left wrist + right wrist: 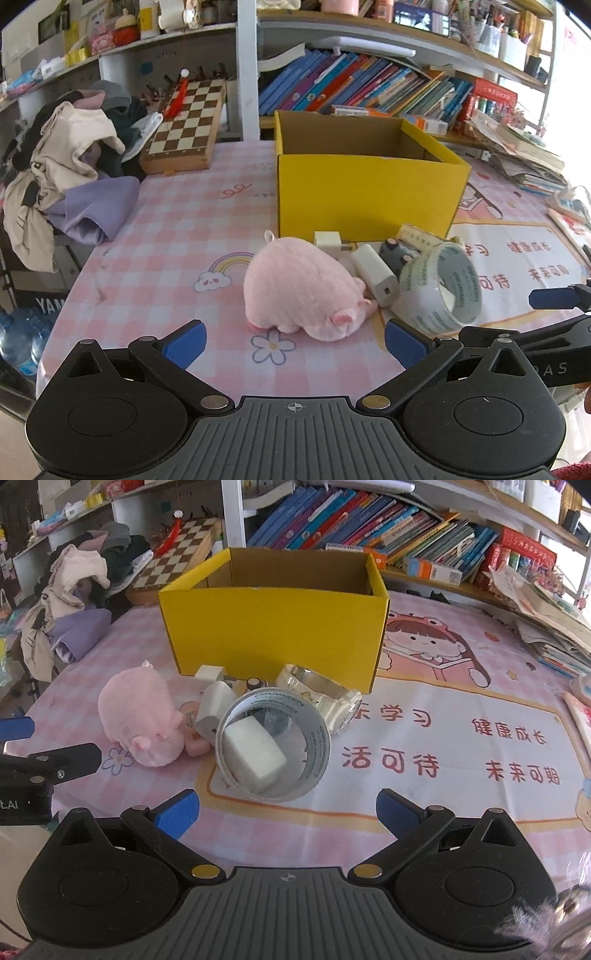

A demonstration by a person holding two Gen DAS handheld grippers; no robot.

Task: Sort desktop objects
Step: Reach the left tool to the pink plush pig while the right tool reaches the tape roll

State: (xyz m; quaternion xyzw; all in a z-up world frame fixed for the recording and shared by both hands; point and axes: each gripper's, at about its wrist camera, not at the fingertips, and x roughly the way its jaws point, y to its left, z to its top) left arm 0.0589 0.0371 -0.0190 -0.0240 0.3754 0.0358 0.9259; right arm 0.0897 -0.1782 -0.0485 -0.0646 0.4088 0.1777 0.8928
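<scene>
A: Left gripper (294,341)?
B: Low over the pink checked tabletop (177,236), jaws spread wide, nothing between them. Facing the pink plush pig toy (301,291) lying on its side just ahead.

A: Right gripper (287,812)?
B: Also hovering, jaws wide apart and empty. Pointed at the clear roll of packing tape (273,746) standing on edge, with a white rectangular block (255,755) seen through its ring.

A: Rest of the pile?
B: White charger brick (376,275) touching the pig's rear and leaning beside the tape. Small white plug adapter (328,242) behind it, close to the box wall. Small grey round-topped object (393,253) between charger and tape; hard to say what. Clear plastic ruler case (321,690) behind the tape, near the box corner.

A: Box?
B: Open yellow cardboard box (365,192) upright behind the cluster; floor of it hidden from both views.

A: Around the edges?
B: Heap of clothes (74,162) and a wooden chessboard (184,125) far left, row of books (354,85) on the shelf behind.
</scene>
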